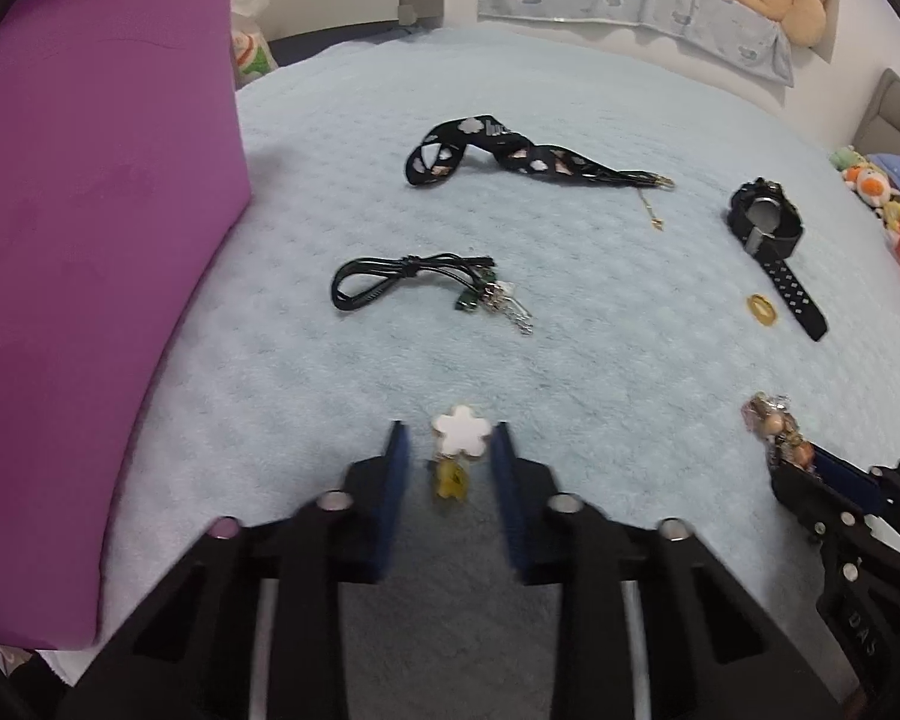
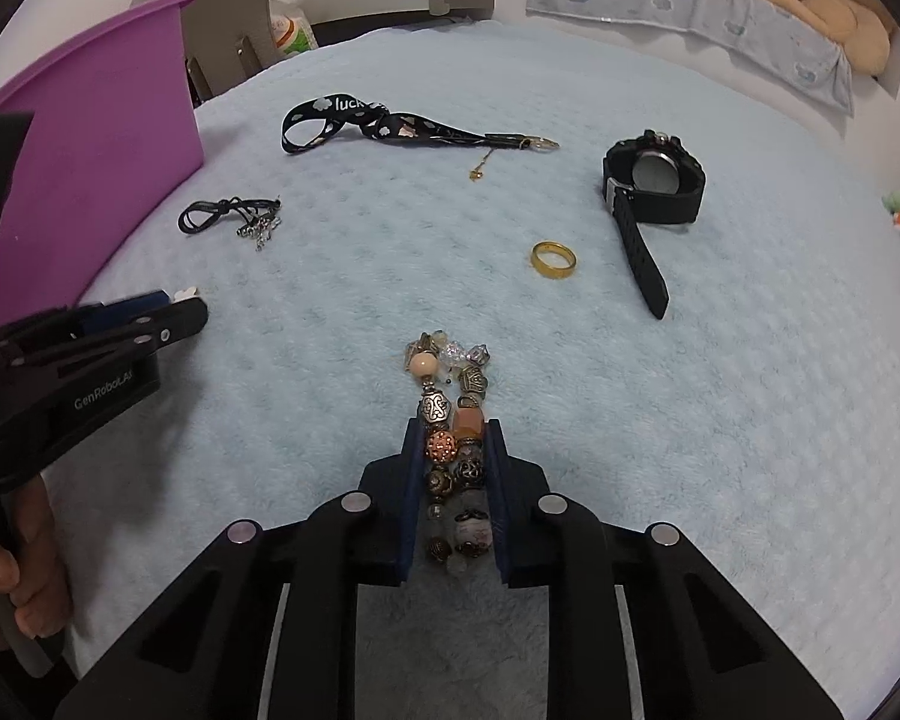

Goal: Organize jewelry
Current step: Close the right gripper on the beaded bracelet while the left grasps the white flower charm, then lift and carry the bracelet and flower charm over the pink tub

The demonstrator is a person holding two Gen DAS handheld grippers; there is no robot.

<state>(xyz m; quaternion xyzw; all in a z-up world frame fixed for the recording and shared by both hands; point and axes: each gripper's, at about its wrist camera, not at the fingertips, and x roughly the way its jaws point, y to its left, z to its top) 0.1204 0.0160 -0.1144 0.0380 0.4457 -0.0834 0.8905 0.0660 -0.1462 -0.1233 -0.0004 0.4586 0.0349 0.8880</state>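
Note:
My left gripper (image 1: 450,441) is open around a white flower charm (image 1: 459,431) with a yellow piece, lying on the blue blanket (image 1: 570,330). My right gripper (image 2: 453,441) is shut on a beaded bracelet (image 2: 450,408), whose far end sticks out past the fingertips; it also shows in the left wrist view (image 1: 777,429). On the blanket lie a black cord necklace (image 2: 228,216), a black patterned lanyard (image 2: 390,123), a black watch (image 2: 654,180) and a gold ring (image 2: 553,260).
A purple bin (image 1: 90,240) stands at the left edge of the bed. A blue pillow (image 2: 690,12) and a plush bear (image 2: 810,0) lie at the far side. Small plush toys (image 1: 870,180) sit at the right.

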